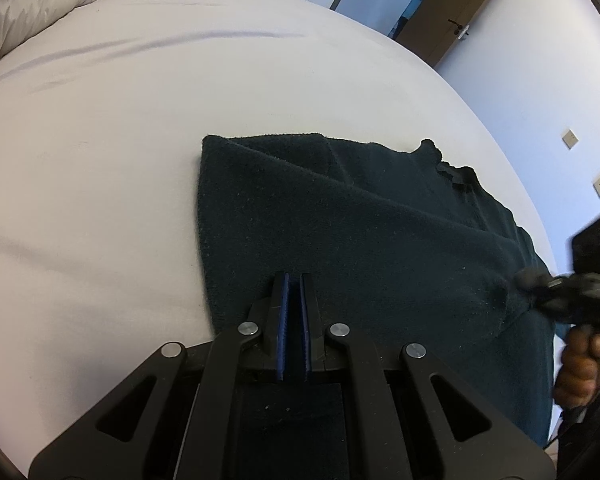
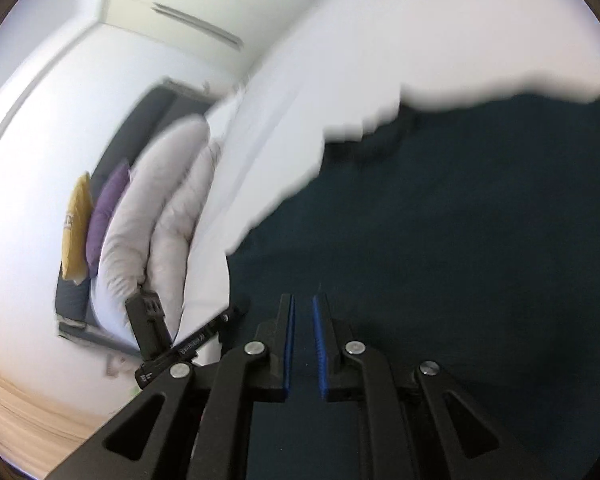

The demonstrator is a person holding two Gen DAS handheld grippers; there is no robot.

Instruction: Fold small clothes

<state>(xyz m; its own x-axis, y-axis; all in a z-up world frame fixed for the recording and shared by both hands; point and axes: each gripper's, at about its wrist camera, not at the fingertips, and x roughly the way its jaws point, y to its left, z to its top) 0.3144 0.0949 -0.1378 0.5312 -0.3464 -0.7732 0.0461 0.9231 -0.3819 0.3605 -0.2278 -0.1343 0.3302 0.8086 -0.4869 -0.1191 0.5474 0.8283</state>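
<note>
A: Near the bed's front edge, left-wrist view: the dark garment lies partly folded, its right end reaching the bed's right edge. Left gripper looks clamped, a strip of dark cloth apparently pinched between the pads.

B: Right gripper sits at the garment's right end, a hand on its grip.

A: Plenty of bare sheet beyond and left for the fold.

B: Right-wrist view, heavily blurred: right gripper shows a narrow gap, nothing in it, garment beneath.

A: Risk: that released end could slide off the edge, and the left pinch could drag the fold askew.

B: Duvet sits well apart.
</note>
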